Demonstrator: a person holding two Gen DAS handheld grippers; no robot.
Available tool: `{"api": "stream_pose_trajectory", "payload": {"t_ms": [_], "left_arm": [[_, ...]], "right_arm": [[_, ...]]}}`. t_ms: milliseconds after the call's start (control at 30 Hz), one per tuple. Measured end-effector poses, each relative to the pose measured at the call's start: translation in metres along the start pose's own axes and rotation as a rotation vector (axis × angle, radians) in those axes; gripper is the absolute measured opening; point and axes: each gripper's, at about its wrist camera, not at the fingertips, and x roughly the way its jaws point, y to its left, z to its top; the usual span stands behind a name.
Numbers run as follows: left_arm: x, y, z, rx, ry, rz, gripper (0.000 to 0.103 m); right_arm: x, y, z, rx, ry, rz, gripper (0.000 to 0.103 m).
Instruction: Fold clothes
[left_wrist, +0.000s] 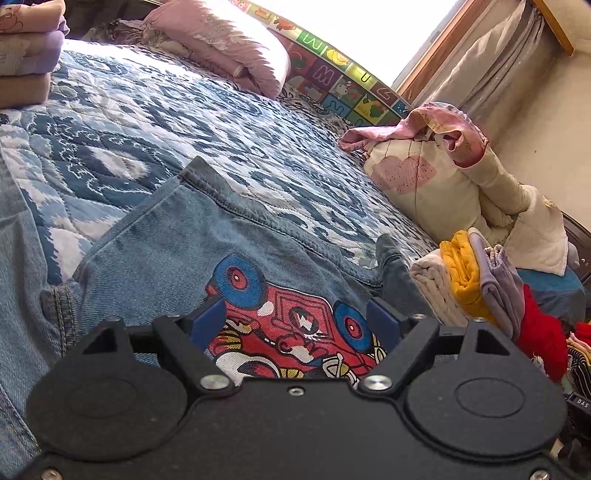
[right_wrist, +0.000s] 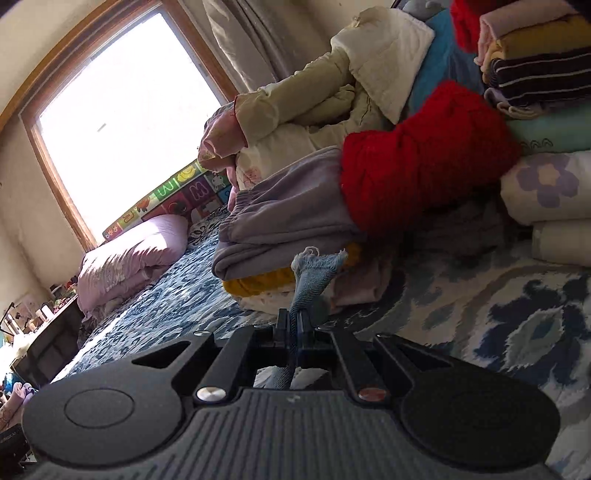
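A blue denim garment (left_wrist: 177, 236) with a red and blue cartoon print (left_wrist: 295, 325) lies spread on the blue and white quilt (left_wrist: 166, 118). My left gripper (left_wrist: 295, 321) is open, its blue fingers (left_wrist: 208, 317) standing wide apart over the print, holding nothing. My right gripper (right_wrist: 293, 325) is shut on a frayed denim edge (right_wrist: 314, 273) of the garment, which sticks up between the fingers above the quilt (right_wrist: 517, 317).
A stack of folded clothes (right_wrist: 295, 221) in grey, yellow and red (right_wrist: 424, 155) sits just ahead of my right gripper; it also shows at the right of the left wrist view (left_wrist: 480, 280). Cream bedding (left_wrist: 424, 184) and a pink duvet (left_wrist: 229, 40) lie beyond. Folded piles (left_wrist: 26, 55) stand far left.
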Motion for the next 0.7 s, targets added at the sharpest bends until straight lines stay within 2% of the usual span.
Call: {"api": "stream_pose_trajectory", "payload": {"t_ms": [233, 433, 533, 633, 700], "left_arm": [[-0.002, -0.011, -0.002, 0.059, 0.003, -0.021, 0.083], [-0.003, -0.017, -0.002, 0.074, 0.011, -0.040, 0.083], [-0.008, -0.030, -0.003, 0.117, 0.052, -0.134, 0.083], [-0.014, -0.059, -0.013, 0.257, 0.123, -0.302, 0.081], [-0.015, -0.084, -0.032, 0.402, 0.188, -0.388, 0.072]], "right_arm": [[-0.027, -0.041, -0.016, 0.016, 0.028, -0.118, 0.005], [-0.037, -0.051, -0.021, 0.018, 0.036, -0.148, 0.004], [-0.038, -0.050, -0.022, 0.016, 0.030, -0.160, 0.004], [-0.029, -0.050, -0.022, 0.033, 0.067, -0.163, 0.015], [-0.020, -0.051, -0.024, 0.067, 0.102, -0.166, 0.020]]}}
